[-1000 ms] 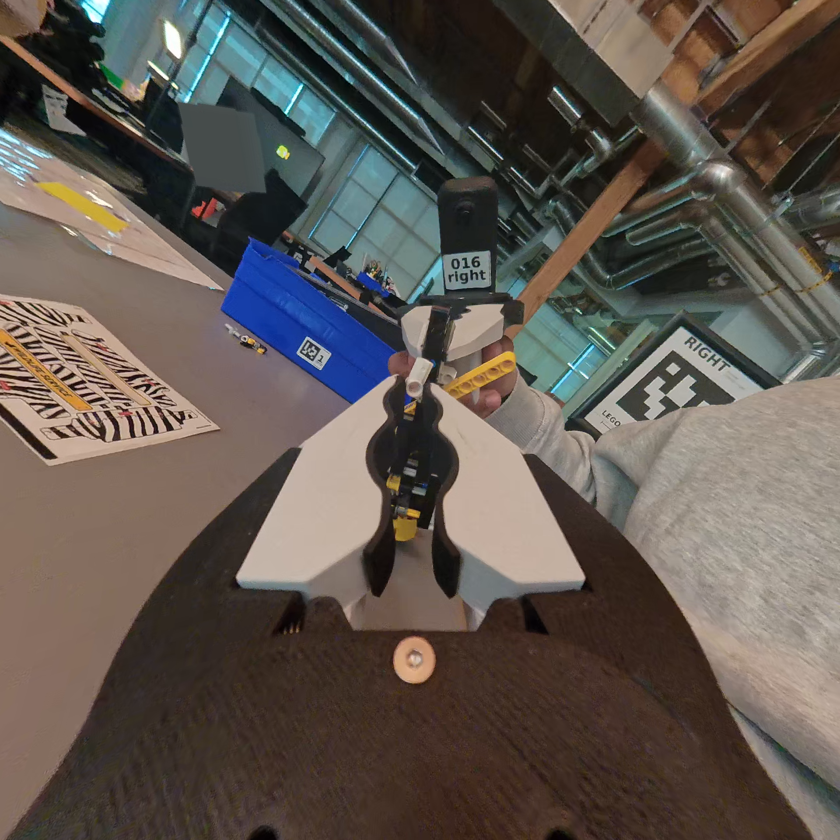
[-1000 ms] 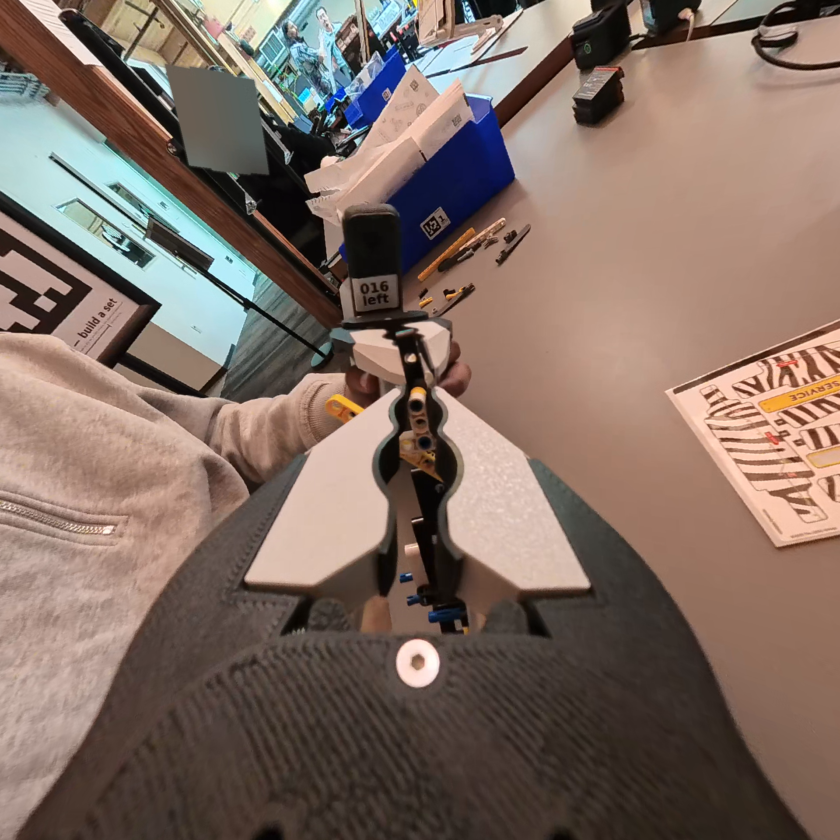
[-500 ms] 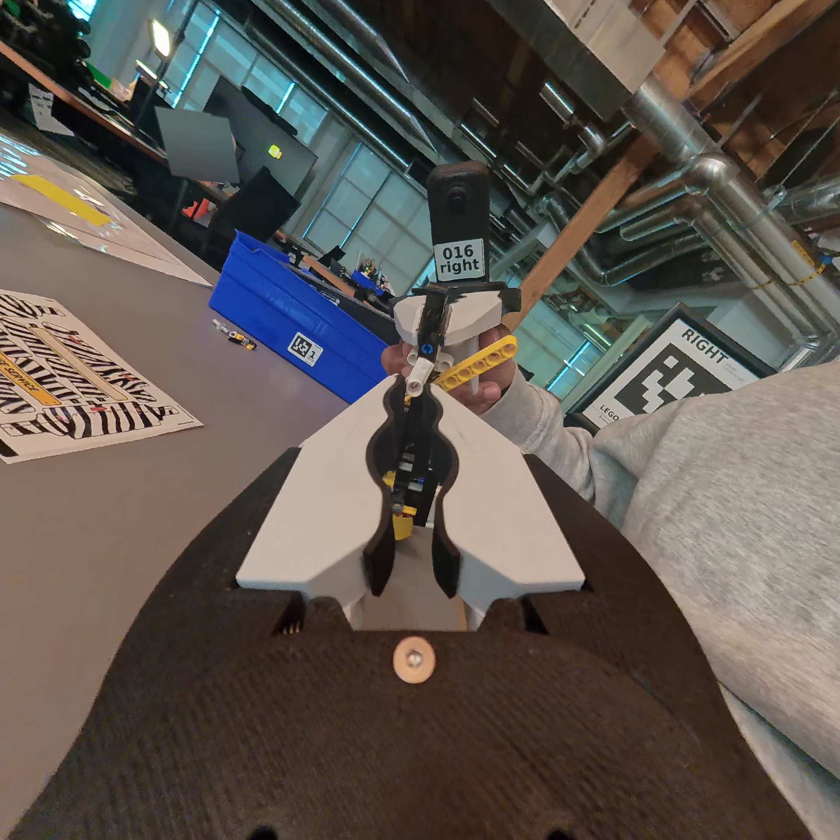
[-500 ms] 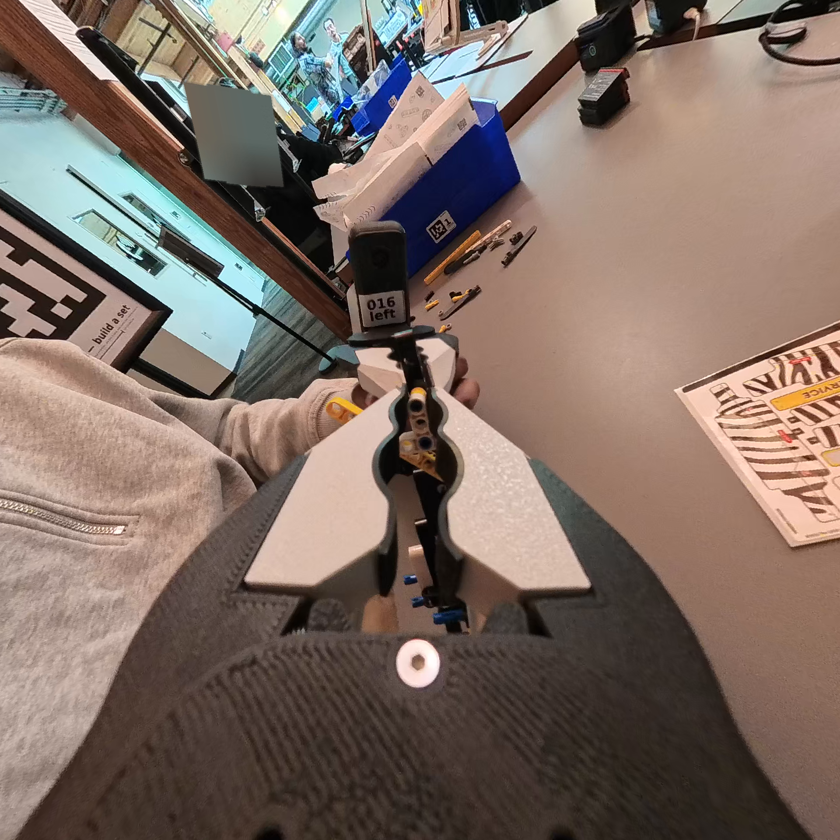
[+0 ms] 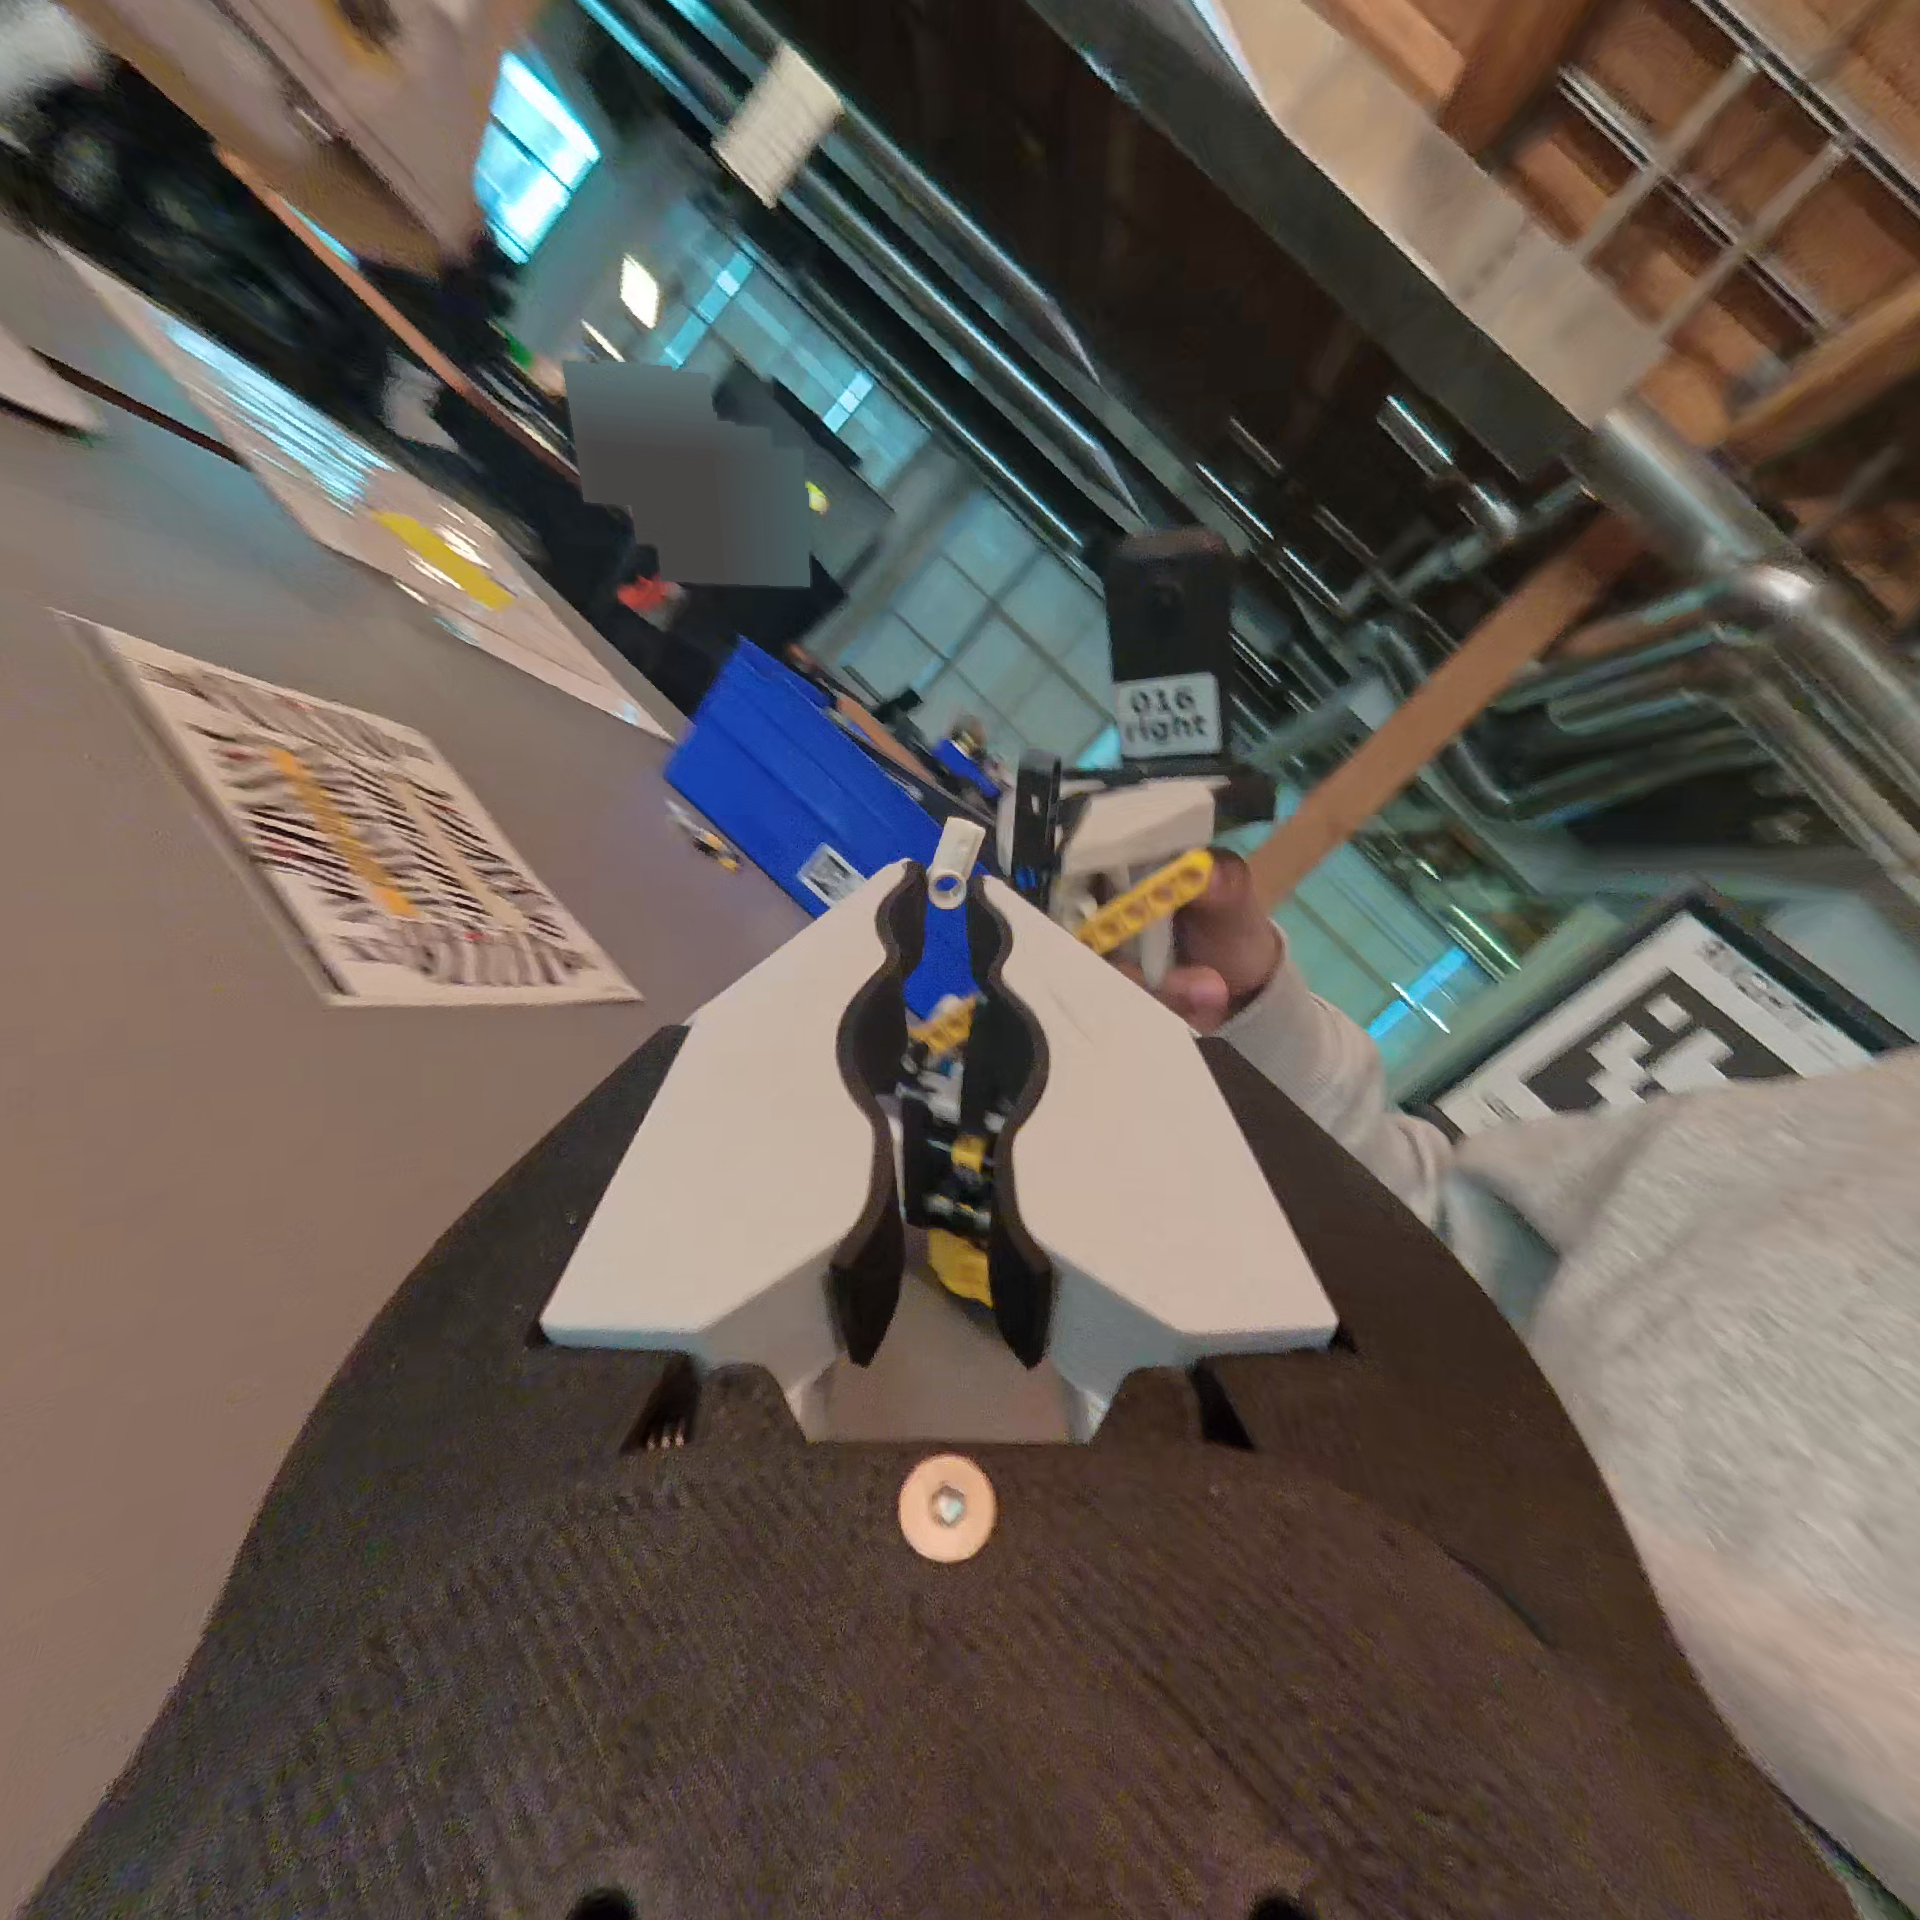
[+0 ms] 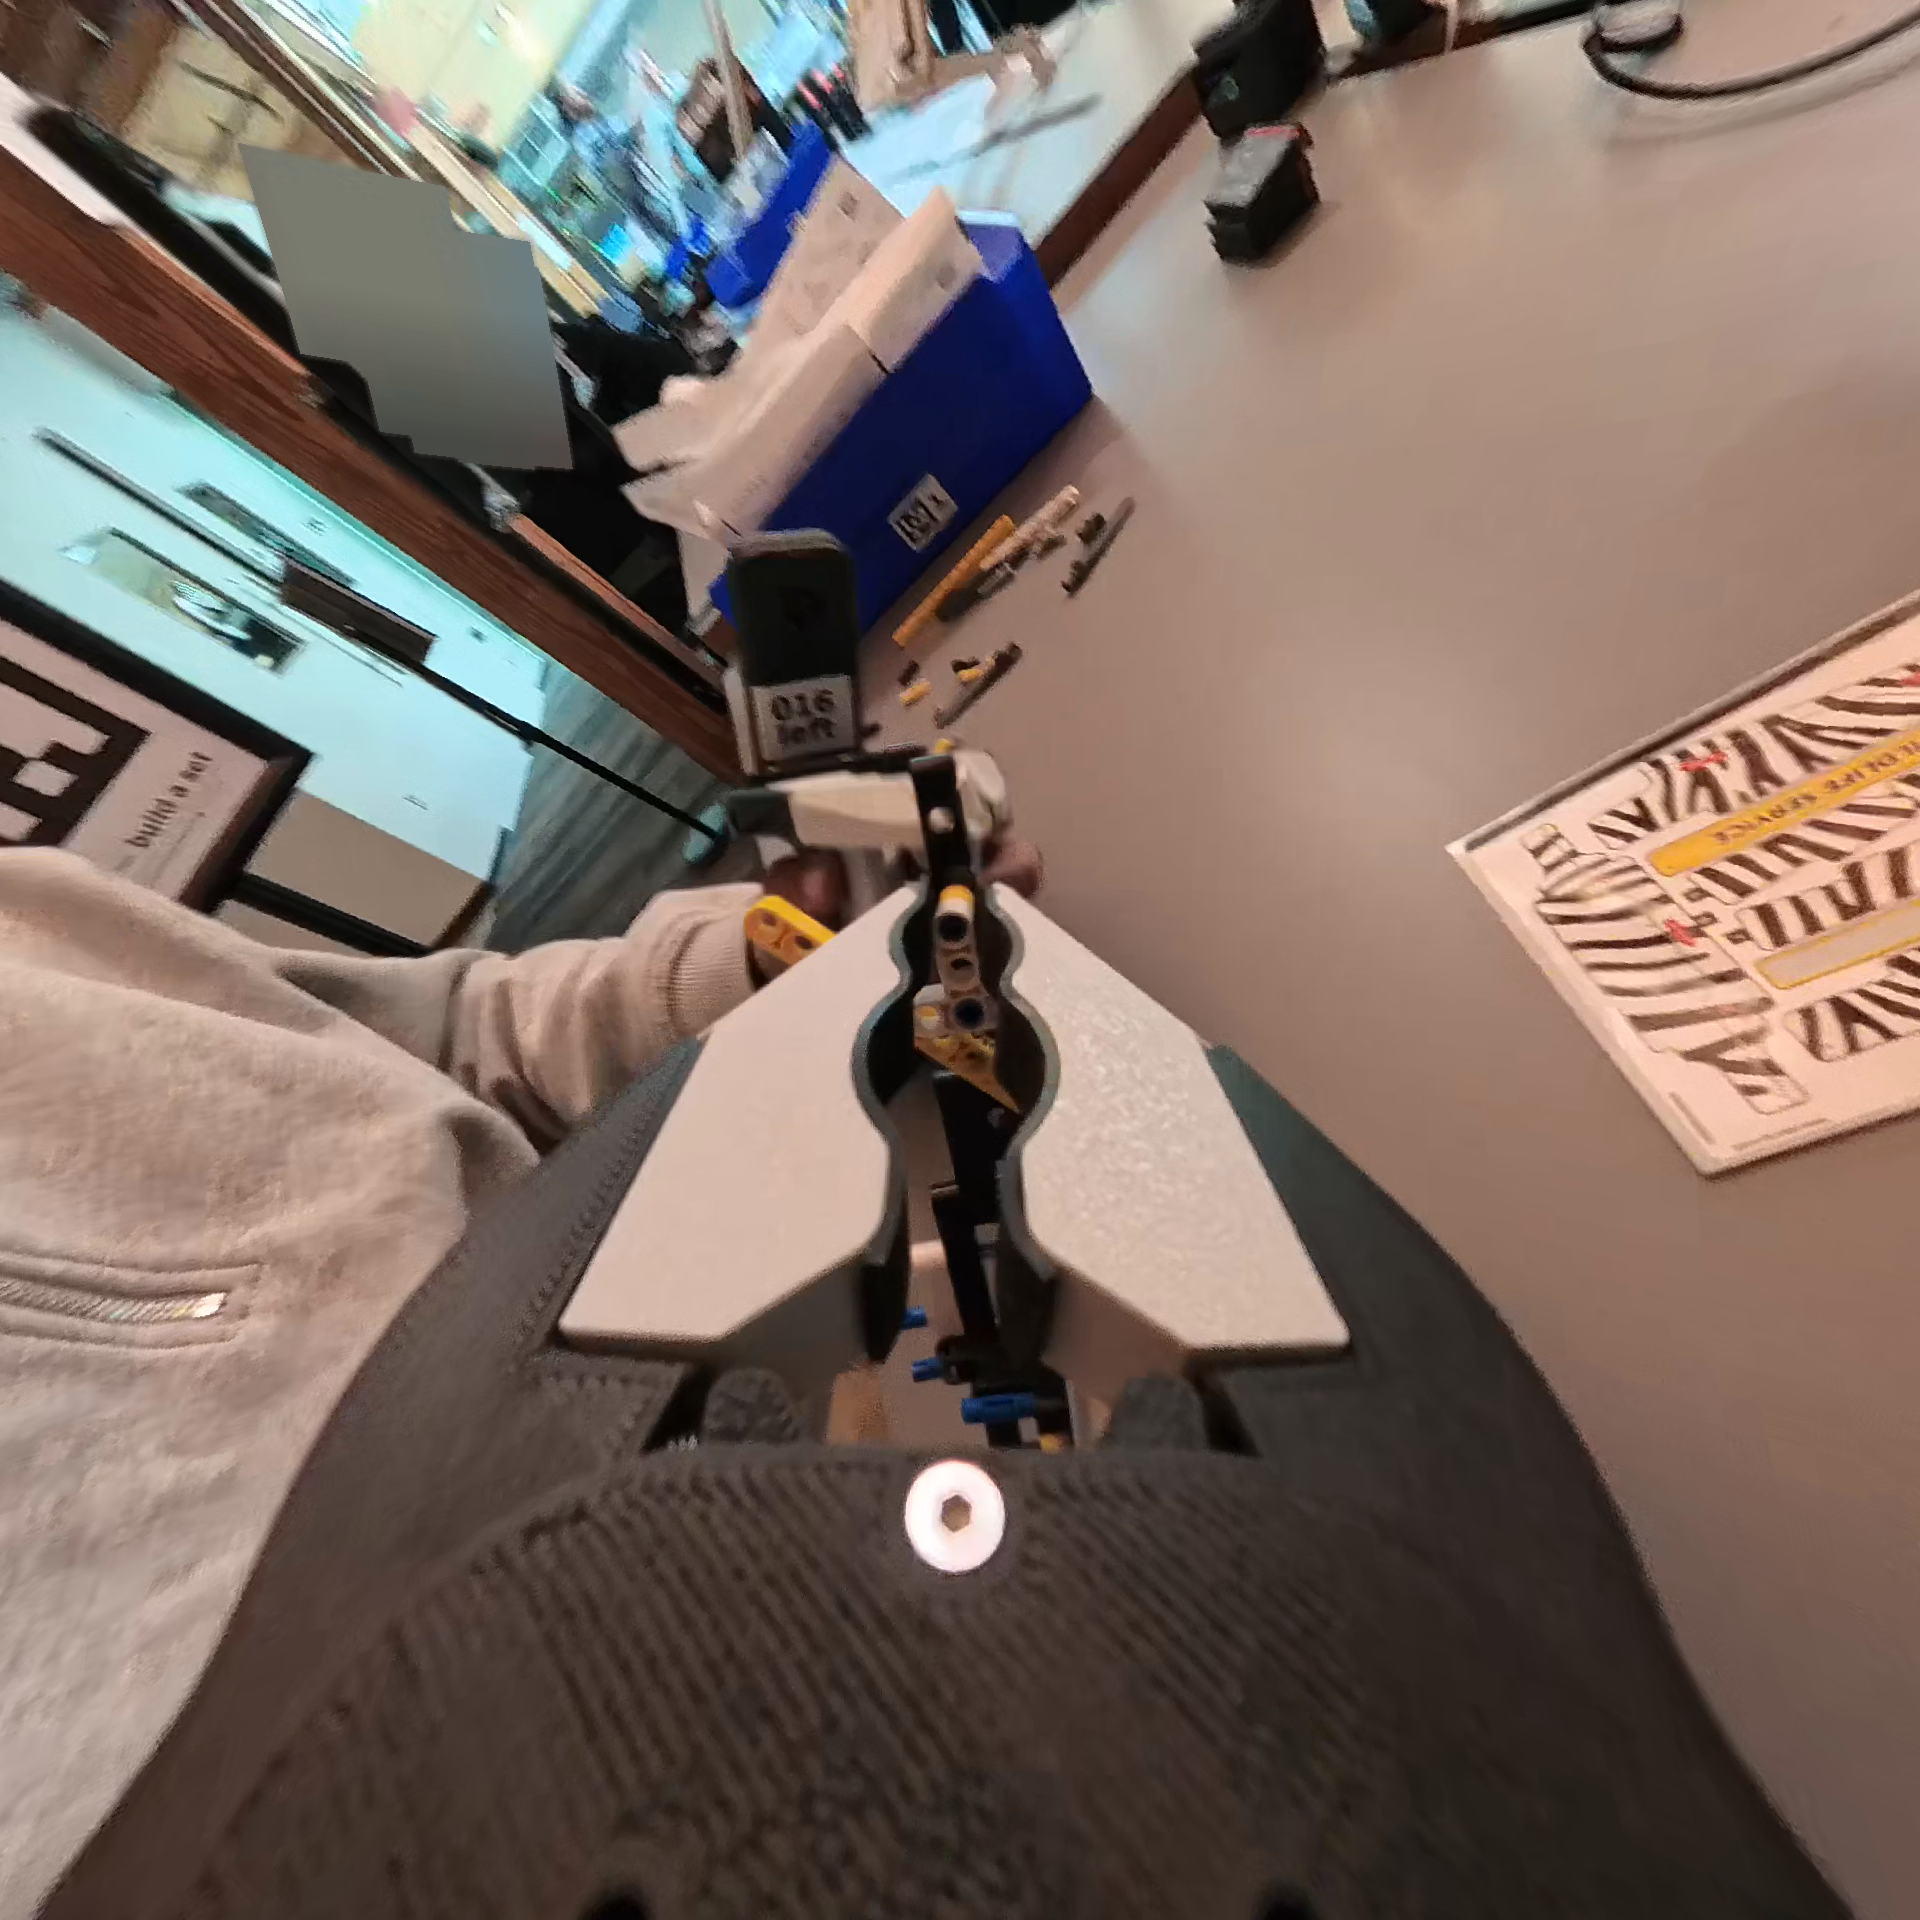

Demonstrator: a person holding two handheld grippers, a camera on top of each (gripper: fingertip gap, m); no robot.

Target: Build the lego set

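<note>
Lego assembly [image 5: 951, 1122] held mid-air over grey table [image 5: 156, 1039], pinched in left gripper [image 5: 945, 914]; white connector [image 5: 954, 862] poking past tips. Right gripper [image 6: 961, 925] clamped on black beam section [image 6: 971, 1195] w/ yellow bits. Risk: twisting the two apart could pop pins or drop a part, grip narrow. Hard glossy plastic, holed beams; pads black, wavy-edged. Loose pieces [image 6: 997, 582] by blue bin [image 6: 935, 416]; striped sticker sheet [image 6: 1714, 894] nearby.

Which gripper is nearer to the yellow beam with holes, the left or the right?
Right. The yellow beam sticks out just beside the right gripper tips; the left gripper sits farther back, short of it.
</note>
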